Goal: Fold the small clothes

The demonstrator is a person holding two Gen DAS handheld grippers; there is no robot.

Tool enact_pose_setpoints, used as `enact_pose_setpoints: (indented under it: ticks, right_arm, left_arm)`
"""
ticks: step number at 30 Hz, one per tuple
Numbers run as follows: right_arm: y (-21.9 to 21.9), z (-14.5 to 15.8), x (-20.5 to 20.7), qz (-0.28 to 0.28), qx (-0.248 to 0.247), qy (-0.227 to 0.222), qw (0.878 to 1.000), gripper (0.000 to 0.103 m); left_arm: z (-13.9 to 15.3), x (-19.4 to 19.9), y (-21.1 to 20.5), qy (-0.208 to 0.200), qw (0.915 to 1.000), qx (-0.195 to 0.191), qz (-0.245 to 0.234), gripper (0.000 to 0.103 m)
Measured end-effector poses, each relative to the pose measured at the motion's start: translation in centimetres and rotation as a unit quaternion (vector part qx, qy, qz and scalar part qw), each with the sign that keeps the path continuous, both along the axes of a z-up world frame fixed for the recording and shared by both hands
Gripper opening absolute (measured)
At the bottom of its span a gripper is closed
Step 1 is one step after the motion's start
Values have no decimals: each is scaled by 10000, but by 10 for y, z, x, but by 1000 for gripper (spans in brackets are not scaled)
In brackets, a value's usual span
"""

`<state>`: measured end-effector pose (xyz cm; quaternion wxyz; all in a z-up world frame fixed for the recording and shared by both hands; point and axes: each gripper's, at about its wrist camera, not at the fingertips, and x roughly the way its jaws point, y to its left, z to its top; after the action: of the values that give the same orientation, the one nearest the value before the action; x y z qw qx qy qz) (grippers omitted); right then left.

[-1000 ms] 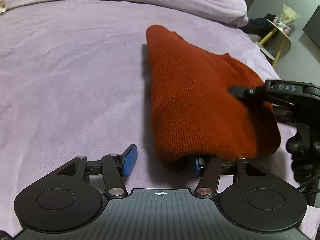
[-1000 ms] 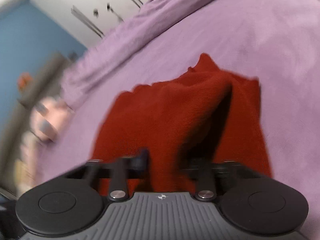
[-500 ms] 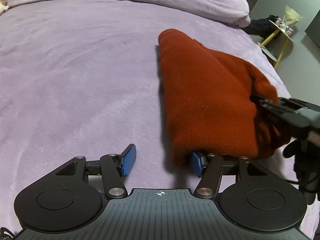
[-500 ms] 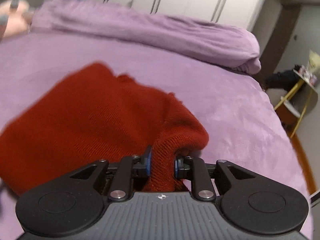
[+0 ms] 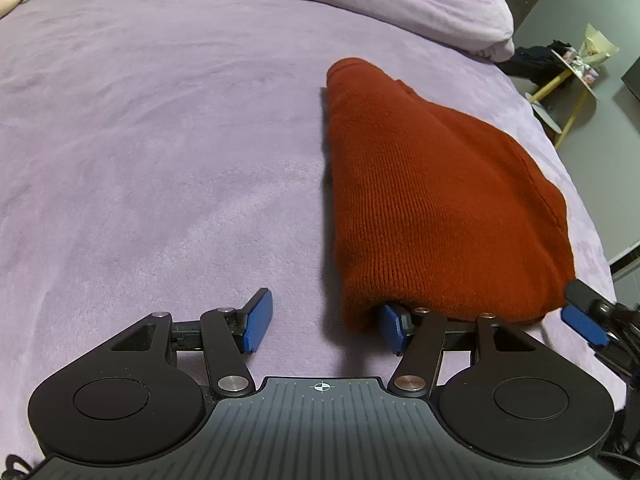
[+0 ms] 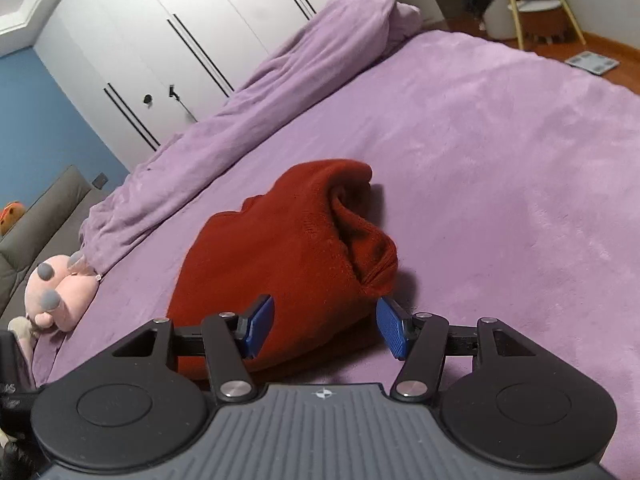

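A rust-red knitted garment point(image 5: 432, 200) lies folded in a thick bundle on the purple bed; it also shows in the right wrist view point(image 6: 288, 264). My left gripper point(image 5: 324, 324) is open at the garment's near left corner, its right pad tucked under the garment's edge, its left pad over bare bed. My right gripper point(image 6: 324, 328) is open, its blue pads on either side of the garment's near end, holding nothing. One of its blue fingertips point(image 5: 584, 326) shows at the right edge of the left wrist view.
The purple bed cover point(image 5: 160, 140) stretches wide to the left. A rolled purple duvet point(image 6: 280, 68) lies along the far side. A pink plush toy point(image 6: 60, 292) sits at the bed's left. A yellow-legged side table point(image 5: 572, 76) stands beyond the bed's right edge.
My right gripper was shut on the garment's edge half a second ago; it has let go and opened. The garment has settled into a flatter fold. My left gripper has stayed open.
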<state>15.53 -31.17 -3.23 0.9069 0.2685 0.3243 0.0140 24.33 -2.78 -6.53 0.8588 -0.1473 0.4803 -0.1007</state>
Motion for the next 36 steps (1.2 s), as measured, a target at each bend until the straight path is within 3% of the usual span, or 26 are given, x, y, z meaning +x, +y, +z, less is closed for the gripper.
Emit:
enact_pose_setpoints:
  ticks: [1, 2, 5, 7, 9, 15, 20, 21, 23, 27, 29, 31, 32, 33, 35, 36]
  right_arm:
    - [0, -3, 4, -79, 6, 61, 10000, 56]
    - [-2, -7, 9, -198, 99, 169, 9996, 44]
    - [-5, -8, 11, -313, 291, 181, 9989, 23]
    - [-7, -13, 1, -216, 767, -16, 9968, 19]
    - [-10, -20, 1, -259, 1079, -5, 9938, 19]
    - [-10, -23, -2, -375, 1041, 246, 9936, 41]
    - [-1, -20, 8, -345, 990, 278, 9941, 44]
    - [0, -21, 12, -336, 990, 305, 9941, 44]
    - [3, -21, 16, -339, 948, 345, 9943, 29]
    - [9, -11, 13, -274, 833, 218, 9959, 17]
    - [4, -13, 10, -139, 1470, 70, 9890, 12]
    - [-8, -26, 6, -58, 2679, -182, 9633, 12]
    - [-12, -33, 5, -77, 3037, -216, 9525, 12]
    - [-13, -37, 6, -153, 2942, -89, 9556, 11]
    - [-7, -38, 10, -229, 1917, 337, 9806, 12]
    - [-3, -39, 12, -191, 1530, 469, 9869, 12]
  left_arm:
    - [0, 0, 0, 14, 10000, -4, 29, 63]
    - [0, -1, 0, 35, 10000, -11, 66, 63]
    - [3, -2, -1, 19, 9999, 23, 98, 62]
    - [6, -3, -1, -1, 9999, 54, 128, 62]
    - [9, -3, -1, -9, 9999, 15, 167, 62]
    - [13, -4, -1, -10, 9998, 29, 191, 61]
    - [14, -4, 2, 11, 9997, -61, 257, 61]
    - [15, -4, 3, 7, 9996, -64, 258, 61]
    - [16, -4, 4, 5, 9996, -110, 273, 61]
    - [18, -4, 17, 22, 9985, -391, 382, 61]
    - [18, -4, 24, 40, 9976, -500, 478, 61]
    - [18, -5, 32, 23, 9969, -579, 538, 61]
    - [18, -5, 34, 26, 9965, -612, 569, 61]
    - [17, -5, 37, 40, 9963, -632, 586, 62]
    - [14, -5, 38, 51, 9967, -574, 568, 63]
    - [14, -6, 38, 40, 9971, -507, 561, 62]
